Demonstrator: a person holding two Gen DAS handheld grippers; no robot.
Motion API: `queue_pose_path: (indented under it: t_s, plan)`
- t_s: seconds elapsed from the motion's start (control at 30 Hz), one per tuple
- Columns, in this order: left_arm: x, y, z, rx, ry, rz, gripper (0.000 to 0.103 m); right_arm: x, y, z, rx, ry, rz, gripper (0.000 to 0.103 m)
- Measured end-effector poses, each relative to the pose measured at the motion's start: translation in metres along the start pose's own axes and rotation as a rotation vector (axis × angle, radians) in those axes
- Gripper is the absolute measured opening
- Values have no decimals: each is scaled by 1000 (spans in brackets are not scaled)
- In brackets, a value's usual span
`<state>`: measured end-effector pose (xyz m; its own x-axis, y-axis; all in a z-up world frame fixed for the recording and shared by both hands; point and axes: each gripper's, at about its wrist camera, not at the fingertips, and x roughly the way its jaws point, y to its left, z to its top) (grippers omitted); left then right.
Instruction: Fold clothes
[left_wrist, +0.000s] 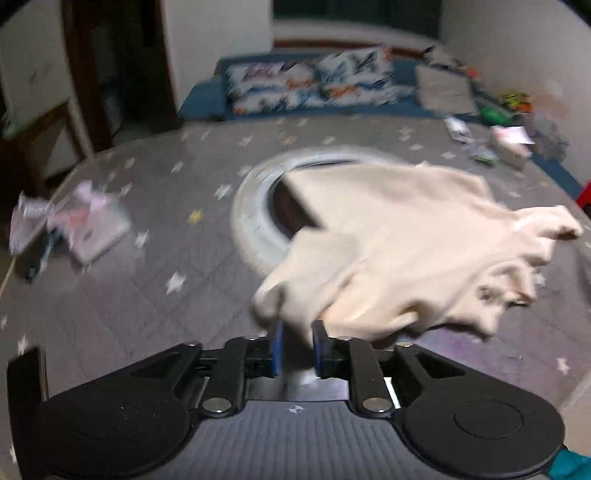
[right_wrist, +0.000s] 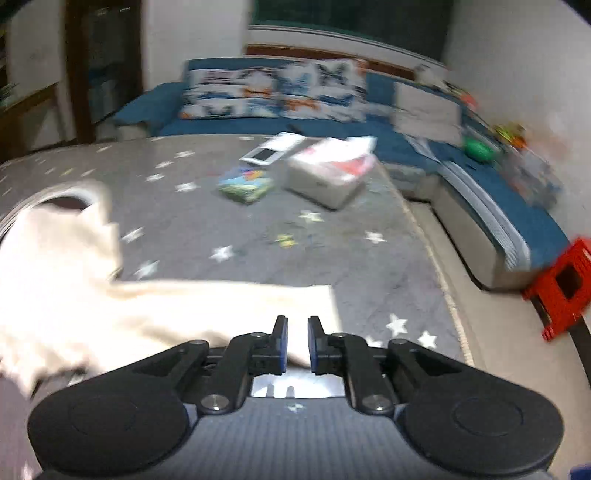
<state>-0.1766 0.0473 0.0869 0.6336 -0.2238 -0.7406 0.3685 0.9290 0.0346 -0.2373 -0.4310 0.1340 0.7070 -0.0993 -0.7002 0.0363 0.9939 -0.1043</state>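
On the grey star-print mat (left_wrist: 147, 295), left wrist view first: we are seeing the left gripper (left_wrist: 297, 345) with its blue-padded fingers (left_wrist: 277, 347) drawn narrow, and a fold of the cream garment (left_wrist: 399, 251) is running down between them, so we are reading it as pinching the cloth. The garment is spreading up and to the right from the grip, bunched and wrinkled on its right side, and it is covering part of a pale ring printed on the mat (left_wrist: 251, 214). A pinkish packet (left_wrist: 92, 229) is lying well apart on the left. A blue sofa (left_wrist: 207, 99) with patterned cushions (left_wrist: 310, 83) is sitting at the back; the whole frame is motion-blurred, so small clutter at right is not readable.

Right wrist view: we are seeing the right gripper (right_wrist: 297, 341), fingers narrow with a slim gap, and the cream garment (right_wrist: 147, 314) edge is passing between the pads (right_wrist: 281, 343), so we are calling it gripped. The cloth is stretching off to the left, overexposed and lacking detail. A white box (right_wrist: 325, 184), a colourful packet (right_wrist: 245, 184) and a white flat device (right_wrist: 266, 155) are lying further back on the star mat (right_wrist: 332, 251). A red plastic stool (right_wrist: 561, 288) is standing off the mat at right, beside the sofa (right_wrist: 517, 221).
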Motion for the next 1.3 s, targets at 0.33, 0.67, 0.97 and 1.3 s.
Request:
queue_pose_path:
  t_s: [0.33,0.67,0.97,1.3]
  plan:
    - [19,-121,-12,304,-26,-211,37,-4,95,-49,-222,88,262,21]
    - [61,-152,-4,350,8,-243,37,17,163,-61,-271,110,372,22]
    - [51,-142,-4,348,-1,-272,8,19,159,-57,-241,81,358,6]
    - [5,-125,-36,423,70,-448,9,-53,155,-72,-400,149,517,13]
